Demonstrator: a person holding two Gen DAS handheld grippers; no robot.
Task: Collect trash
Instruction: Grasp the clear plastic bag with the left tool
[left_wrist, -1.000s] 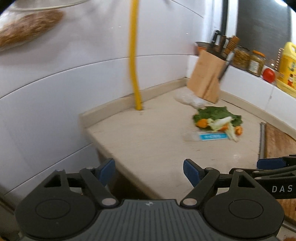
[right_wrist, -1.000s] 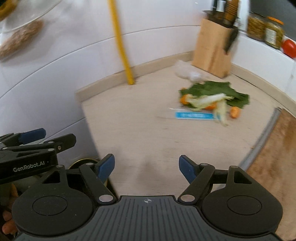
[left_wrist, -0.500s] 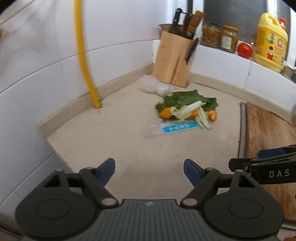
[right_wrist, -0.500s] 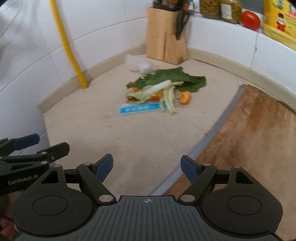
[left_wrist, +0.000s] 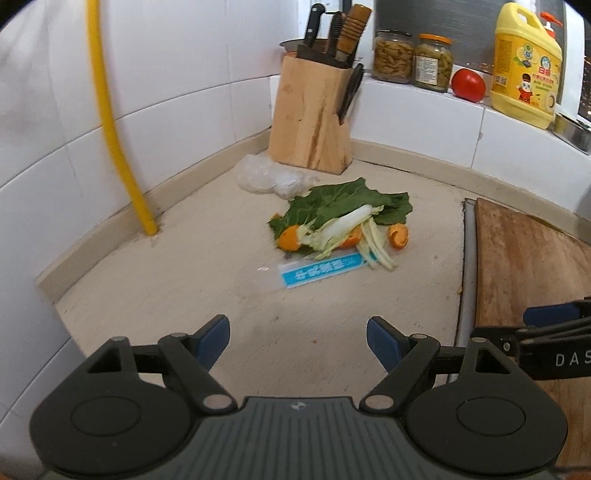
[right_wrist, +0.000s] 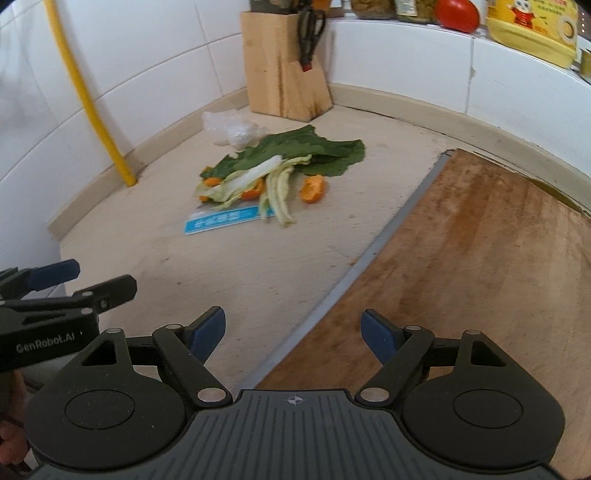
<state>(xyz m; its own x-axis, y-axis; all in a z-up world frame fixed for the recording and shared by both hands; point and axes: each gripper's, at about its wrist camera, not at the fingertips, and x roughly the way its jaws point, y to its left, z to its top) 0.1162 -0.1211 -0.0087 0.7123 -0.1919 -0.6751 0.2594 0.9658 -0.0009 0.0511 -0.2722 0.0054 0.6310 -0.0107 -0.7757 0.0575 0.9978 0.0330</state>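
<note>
A: Starting at the left, what stands on the beige stone table (left_wrist: 177, 280)?

B: A yellow vertical pipe (left_wrist: 110, 122) runs down the white tiled wall to the table's back edge, at about ten o'clock from the left hand-held gripper (left_wrist: 297, 341). That hand-held gripper is spread wide, nothing between its blue pads, and it hovers over bare table.

A: And the trash?

B: Near the middle of the table, at twelve to one o'clock from the left hand-held gripper. A crumpled clear plastic bag (left_wrist: 269, 177) lies farthest back, just beside the foot of the light wooden knife block (left_wrist: 314, 122). In front of it lies a heap of green leafy vegetable scraps (left_wrist: 347, 206) with pale stalks and orange peel pieces (left_wrist: 399, 234) touching them. A flat blue-and-white printed wrapper (left_wrist: 317, 271) lies nearest, its far end tucked under the stalks.

A: From the other side?

B: The right hand-held gripper (right_wrist: 293, 330) is also spread apart and holds nothing. It hangs over the edge where the table meets a worn brown wooden cutting board (right_wrist: 480, 258). The scraps sit at about eleven o'clock from it, well apart.

A: Anything at the far right?

B: On the tiled ledge, two glass jars (left_wrist: 413, 57), a red tomato (left_wrist: 468, 85) and a yellow plastic jug (left_wrist: 526, 66).
</note>
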